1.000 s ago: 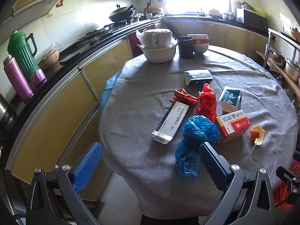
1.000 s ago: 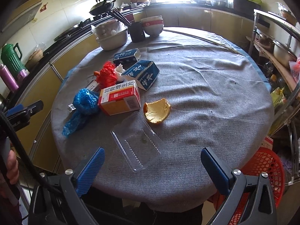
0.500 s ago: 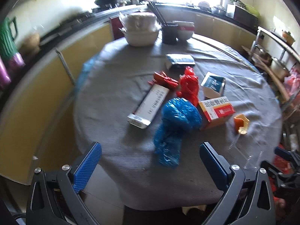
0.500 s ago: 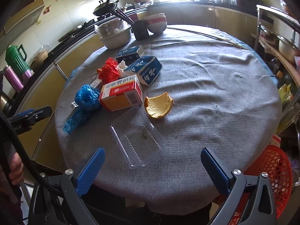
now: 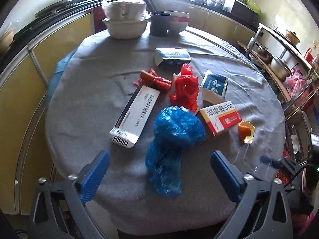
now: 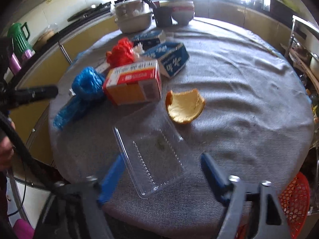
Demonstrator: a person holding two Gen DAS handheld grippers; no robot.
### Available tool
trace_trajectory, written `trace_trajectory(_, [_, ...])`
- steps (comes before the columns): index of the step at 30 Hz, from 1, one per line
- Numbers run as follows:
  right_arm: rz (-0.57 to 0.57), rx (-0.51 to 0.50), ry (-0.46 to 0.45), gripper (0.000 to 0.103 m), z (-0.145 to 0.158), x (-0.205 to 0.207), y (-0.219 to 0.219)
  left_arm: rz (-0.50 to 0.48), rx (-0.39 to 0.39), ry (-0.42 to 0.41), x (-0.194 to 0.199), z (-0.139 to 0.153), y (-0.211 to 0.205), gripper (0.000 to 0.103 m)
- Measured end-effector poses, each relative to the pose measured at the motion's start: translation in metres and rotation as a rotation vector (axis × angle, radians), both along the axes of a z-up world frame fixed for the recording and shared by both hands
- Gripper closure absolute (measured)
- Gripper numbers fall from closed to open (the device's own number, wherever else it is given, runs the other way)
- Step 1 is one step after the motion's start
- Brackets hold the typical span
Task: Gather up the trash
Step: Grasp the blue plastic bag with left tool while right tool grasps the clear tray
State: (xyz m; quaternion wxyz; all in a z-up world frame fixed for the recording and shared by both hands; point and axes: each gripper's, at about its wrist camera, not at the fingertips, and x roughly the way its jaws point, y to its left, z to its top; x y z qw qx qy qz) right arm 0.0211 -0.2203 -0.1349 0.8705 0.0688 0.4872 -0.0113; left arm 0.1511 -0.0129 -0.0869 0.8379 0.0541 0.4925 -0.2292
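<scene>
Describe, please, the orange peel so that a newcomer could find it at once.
On the round grey-clothed table, look just right of the orange-and-white medicine box, beyond the clear plastic tray. The orange peel lies there: a cupped, pale-lined shell, the only food scrap among boxes and bags.

Both wrist views tilted down over near edge of round table (image 5: 83, 107), close; left aimed at blue bag (image 5: 175, 131), right at clear tray (image 6: 151, 155); shared: blue bag, orange peel (image 6: 184, 107).
</scene>
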Motion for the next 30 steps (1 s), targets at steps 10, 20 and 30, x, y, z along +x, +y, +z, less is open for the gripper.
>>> trace_trajectory(10, [0.009, 0.049, -0.015, 0.044, -0.004, -0.009, 0.000, -0.045, -0.040, 0.083, 0.026, -0.016, -0.023, 0.060])
trace_trajectory(20, [0.007, 0.101, -0.069, 0.044, 0.004, -0.029, -0.003, -0.041, -0.068, 0.057, 0.013, -0.012, -0.021, 0.068])
trace_trajectory(30, [-0.020, 0.148, -0.155, 0.044, 0.019, -0.049, -0.015, -0.049, -0.034, -0.085, -0.029, 0.019, -0.008, 0.069])
